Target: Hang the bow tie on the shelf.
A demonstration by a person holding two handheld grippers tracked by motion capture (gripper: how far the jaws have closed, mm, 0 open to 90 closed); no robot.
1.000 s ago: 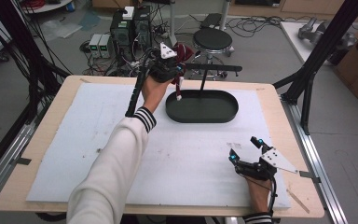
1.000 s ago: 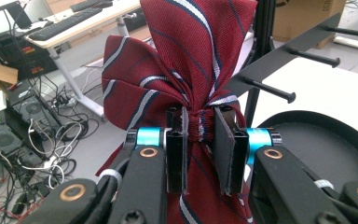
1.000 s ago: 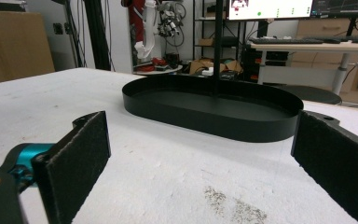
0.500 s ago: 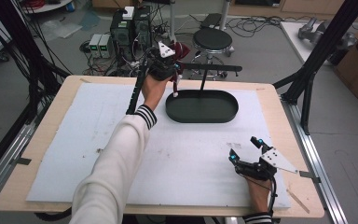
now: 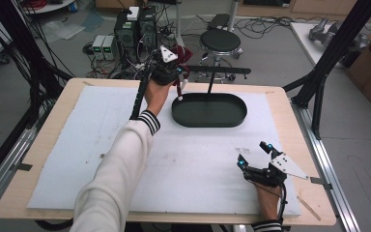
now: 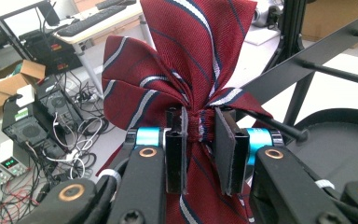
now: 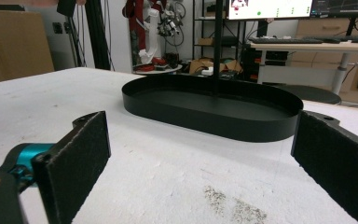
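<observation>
A dark red tie (image 6: pixel 186 70) with white and navy stripes is bunched between the pads of my left gripper (image 6: pixel 200 140), which is shut on it. In the high view the left gripper (image 5: pixel 174 72) is raised at the back of the table, beside the left end of a black rack bar (image 5: pixel 222 71) that stands on a post in a black oval tray (image 5: pixel 209 110). The bar's pegs (image 6: pixel 335 74) lie just right of the tie. My right gripper (image 5: pixel 253 154) rests on the white mat near the front right, open and holding nothing; its pads (image 7: pixel 74 154) point at the tray (image 7: pixel 214 109).
A white foam mat (image 5: pixel 101 140) covers the wooden table. Behind the table stand a black stool (image 5: pixel 221 41), electronics boxes (image 5: pixel 135 24) and cables. Black frame posts (image 5: pixel 328 63) rise at the right and left edges.
My left gripper with the tie has shifted slightly up and to the right toward the rack bar. The right gripper has stayed put.
</observation>
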